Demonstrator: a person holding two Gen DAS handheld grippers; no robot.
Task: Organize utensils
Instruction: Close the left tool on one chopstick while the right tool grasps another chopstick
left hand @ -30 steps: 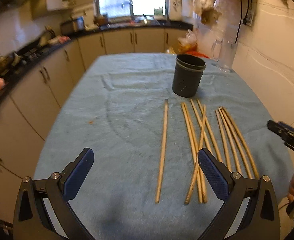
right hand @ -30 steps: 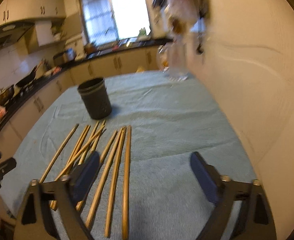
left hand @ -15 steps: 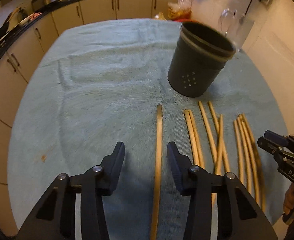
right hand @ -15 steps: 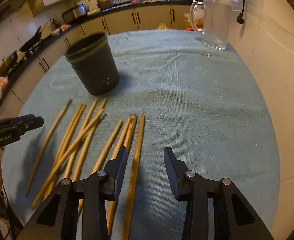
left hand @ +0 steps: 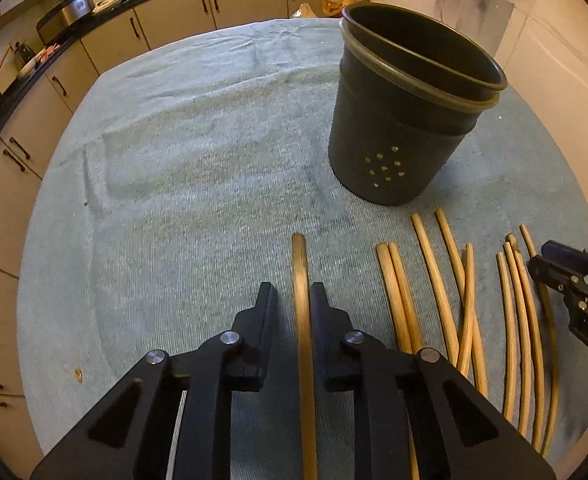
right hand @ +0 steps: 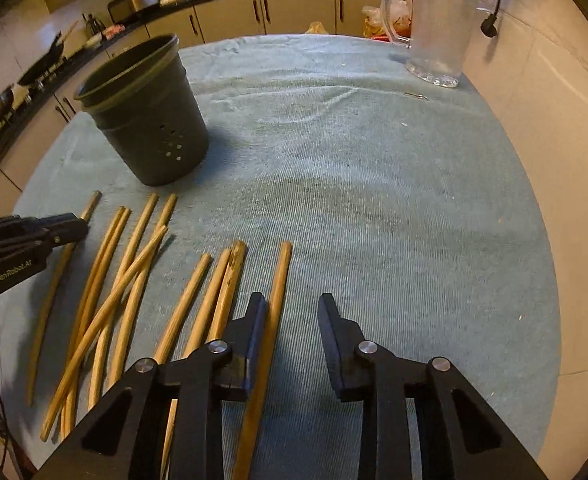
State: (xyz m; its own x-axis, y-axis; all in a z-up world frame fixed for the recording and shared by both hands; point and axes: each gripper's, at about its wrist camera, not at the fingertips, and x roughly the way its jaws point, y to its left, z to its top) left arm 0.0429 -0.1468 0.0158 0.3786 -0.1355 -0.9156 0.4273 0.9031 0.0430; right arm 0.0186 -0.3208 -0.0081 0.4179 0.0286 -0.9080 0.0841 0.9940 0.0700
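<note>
The near ends of the chopsticks (left hand: 402, 292) run under the gripper frames and past the bottom edge; the countertop clutter (right hand: 46, 60) is perhaps cookware, too blurred to name.

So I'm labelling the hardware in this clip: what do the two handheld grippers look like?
Both are matte black with triangular cut-out frames, silver round pivot pins and flat tapering fingers. The left gripper reads "GenRobot.AI" in white on its side in the right wrist view; the right gripper shows white "DAS" lettering and blue pads.
</note>
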